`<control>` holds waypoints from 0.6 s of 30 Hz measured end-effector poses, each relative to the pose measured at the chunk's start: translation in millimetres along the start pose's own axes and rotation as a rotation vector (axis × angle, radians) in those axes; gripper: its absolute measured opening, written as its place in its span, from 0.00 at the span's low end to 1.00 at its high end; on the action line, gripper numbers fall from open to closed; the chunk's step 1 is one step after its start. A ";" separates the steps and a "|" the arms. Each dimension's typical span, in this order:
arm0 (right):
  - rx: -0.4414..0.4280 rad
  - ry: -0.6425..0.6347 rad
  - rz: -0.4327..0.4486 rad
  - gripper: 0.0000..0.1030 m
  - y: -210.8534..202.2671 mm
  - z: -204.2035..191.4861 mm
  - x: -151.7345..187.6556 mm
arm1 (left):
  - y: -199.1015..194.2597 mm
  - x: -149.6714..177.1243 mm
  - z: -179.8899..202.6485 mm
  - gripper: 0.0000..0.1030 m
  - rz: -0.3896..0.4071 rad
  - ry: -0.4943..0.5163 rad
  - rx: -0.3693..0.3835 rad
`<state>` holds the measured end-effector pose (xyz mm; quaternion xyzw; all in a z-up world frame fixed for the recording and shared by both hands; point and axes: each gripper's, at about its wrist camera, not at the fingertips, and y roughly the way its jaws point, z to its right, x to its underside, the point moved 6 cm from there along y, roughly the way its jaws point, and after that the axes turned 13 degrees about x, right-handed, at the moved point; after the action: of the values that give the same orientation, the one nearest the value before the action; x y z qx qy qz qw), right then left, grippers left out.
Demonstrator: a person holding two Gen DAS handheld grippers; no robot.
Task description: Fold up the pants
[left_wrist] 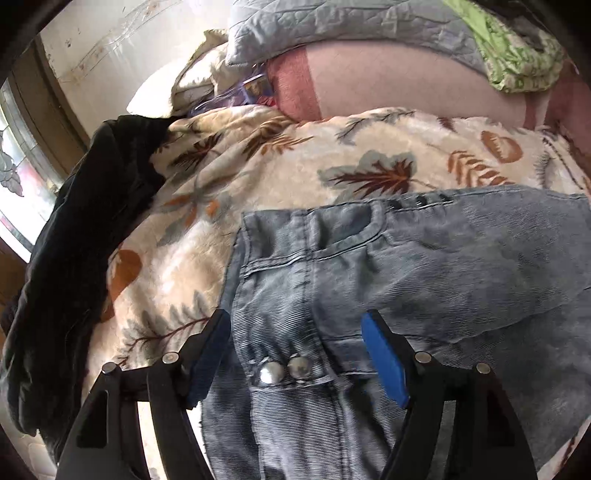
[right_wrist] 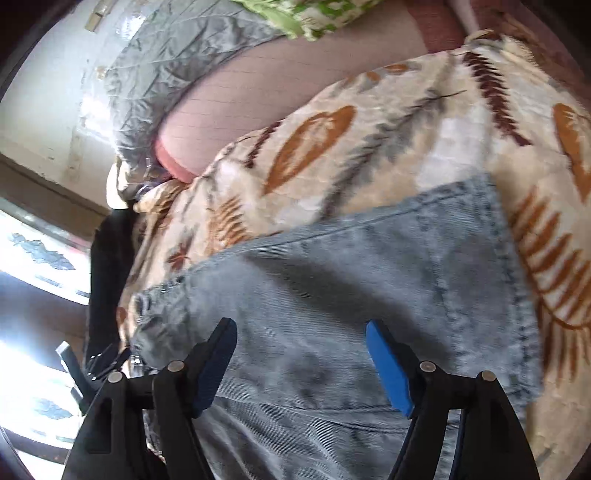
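Note:
Light blue washed jeans (left_wrist: 388,280) lie folded on a cream blanket with a leaf print (left_wrist: 258,162). The left wrist view looks down on the waistband with its two metal buttons (left_wrist: 286,369) and a front pocket. My left gripper (left_wrist: 295,325) hangs open just above that waistband, nothing between its blue pads (left_wrist: 384,362). The right wrist view shows the hem end of the jeans (right_wrist: 369,295), laid flat with its stitched edge toward the blanket (right_wrist: 406,147). My right gripper (right_wrist: 301,332) stands open over the denim, holding nothing.
A dark garment (left_wrist: 85,240) lies heaped along the blanket's left side. Behind are a pink pillow (left_wrist: 388,81), a grey quilted cover (left_wrist: 332,26) and a green printed cloth (left_wrist: 517,55). A window (left_wrist: 22,177) and a pale wall sit at the far left.

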<state>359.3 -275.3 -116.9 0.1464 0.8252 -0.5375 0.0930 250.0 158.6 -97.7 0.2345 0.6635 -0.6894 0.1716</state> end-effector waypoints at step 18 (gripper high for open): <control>0.081 0.199 0.002 0.80 53.7 64.4 -39.1 | 54.3 23.7 -21.0 0.89 -0.159 -0.084 -0.060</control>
<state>414.2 -319.3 -177.0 0.2036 0.8078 -0.5532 0.0050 262.1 178.0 -156.3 0.1468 0.6925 -0.6901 0.1507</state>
